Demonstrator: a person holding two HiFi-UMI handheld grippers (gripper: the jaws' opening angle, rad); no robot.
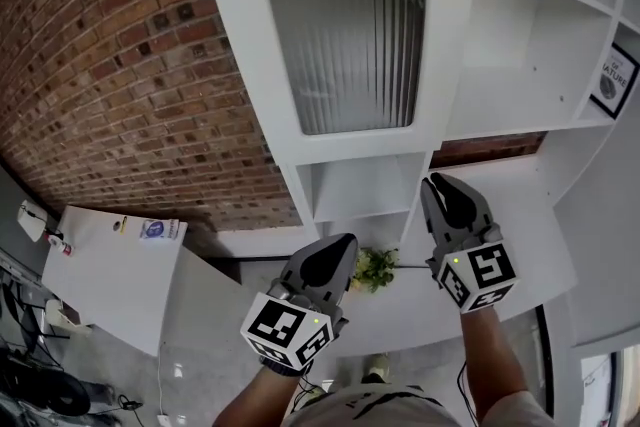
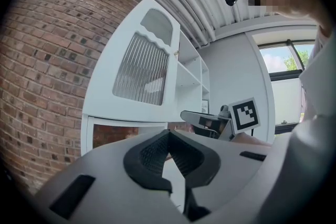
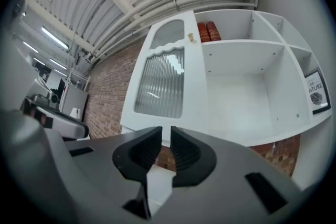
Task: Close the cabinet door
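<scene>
2 empty claws face the cabinet door (image 1: 345, 55): left claw (image 1: 341, 246) closed, right claw (image 1: 438, 181) slightly apart.

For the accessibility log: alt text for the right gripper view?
White cabinet door with ribbed glass and a small knob, left of open shelves, red books in the top compartment; the right tongs in front, slightly apart, hold nothing.

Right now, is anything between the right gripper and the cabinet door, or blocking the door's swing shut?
Nothing visible: clear air separates the right gripper from the cabinet door, and nothing juts from the shelves beside it.
</scene>
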